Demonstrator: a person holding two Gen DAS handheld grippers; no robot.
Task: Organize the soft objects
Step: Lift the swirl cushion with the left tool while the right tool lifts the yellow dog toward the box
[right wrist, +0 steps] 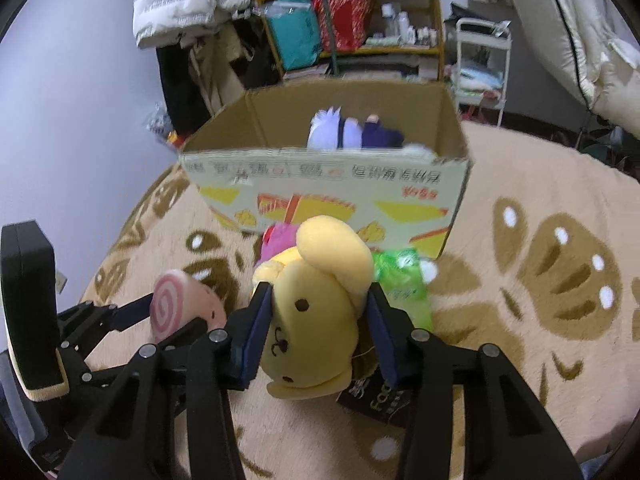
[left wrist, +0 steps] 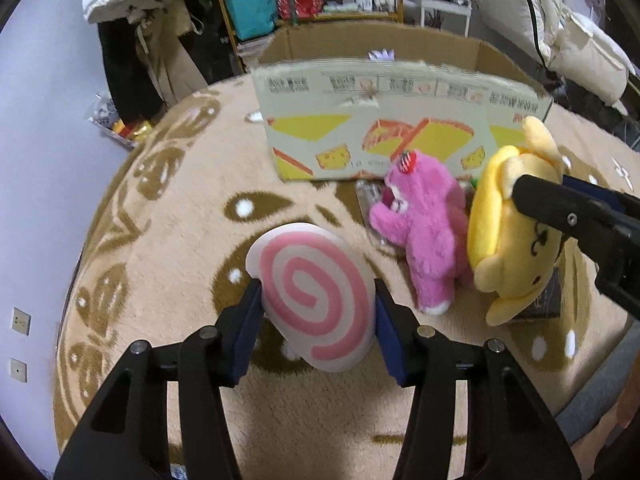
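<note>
My left gripper (left wrist: 318,308) is shut on a round white cushion with a pink spiral (left wrist: 314,294), held a little above the rug; the same cushion (right wrist: 170,306) shows in the right wrist view at the left. My right gripper (right wrist: 316,332) is shut on a yellow dog plush (right wrist: 316,320), its blue pads pressing both sides of the head. In the left wrist view that yellow plush (left wrist: 512,240) hangs at the right, and a pink bear plush (left wrist: 424,232) sits beside it. An open cardboard box (right wrist: 328,196) stands behind, with a white and purple plush (right wrist: 352,134) inside.
A beige and brown patterned rug (right wrist: 540,280) covers the floor. A green packet (right wrist: 402,284) and a dark packet (right wrist: 376,404) lie by the yellow plush. Behind the box stand a cluttered yellow shelf (right wrist: 348,20), hanging coats (right wrist: 188,4) and a white cart (right wrist: 484,64).
</note>
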